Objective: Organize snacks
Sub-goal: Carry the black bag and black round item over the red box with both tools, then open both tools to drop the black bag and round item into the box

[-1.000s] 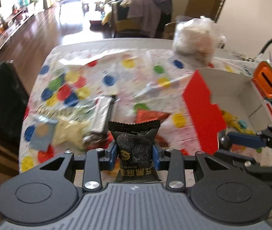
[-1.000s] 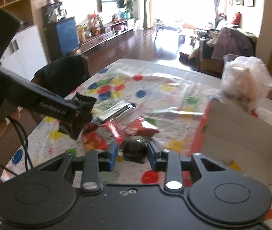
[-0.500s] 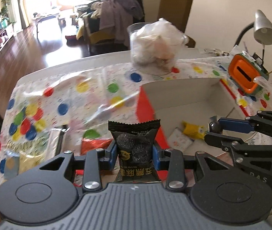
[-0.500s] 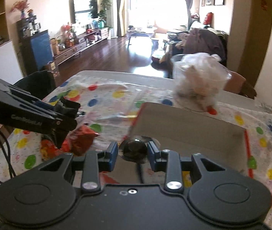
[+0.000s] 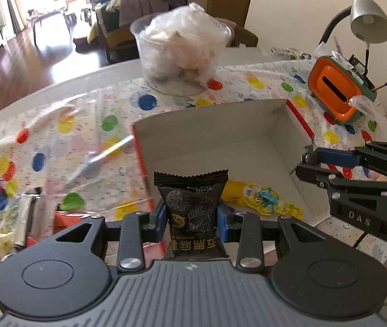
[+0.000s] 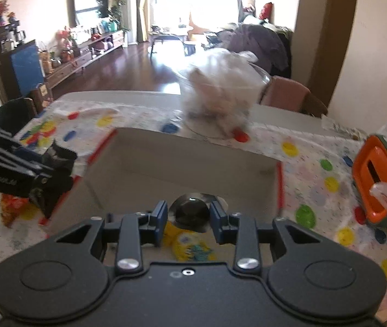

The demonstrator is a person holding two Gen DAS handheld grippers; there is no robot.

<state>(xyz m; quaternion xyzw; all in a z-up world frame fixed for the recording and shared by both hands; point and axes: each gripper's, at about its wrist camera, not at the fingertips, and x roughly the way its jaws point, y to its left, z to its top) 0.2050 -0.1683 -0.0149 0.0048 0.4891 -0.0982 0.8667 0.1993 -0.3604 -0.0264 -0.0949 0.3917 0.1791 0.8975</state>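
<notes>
over the near left corner of the open box (image 5: pixel 220 136), my left hand-held gripper (image 5: pixel 190 219) carries a black snack packet (image 5: pixel 192 204) upright, and the risk i see is a drop on the wrong side of the wall. the packet sits just above the red-edged left wall, so letting go too early could send it back onto the bench (image 5: pixel 57 141) among the loose snacks at near left, or leave it hung on the rim. the wrapper looks slick and is pinched only across its middle, so a tilt could let it slide out.

a second worry is the right hand-held gripper (image 6: pixel 188 218), which hangs over the box's near right side; the two tools are near each other and could knock together if both dip in at once.

the left jaws are clamped on the black packet, blue pads (image 5: pixel 158 219) pressing either side. the right jaws stand closed to a narrow width around a small dark round object (image 6: pixel 190 211); i cannot tell what it is, and the view is blurred.

a yellow snack packet (image 5: pixel 258 197) already lies on the box floor.
</notes>
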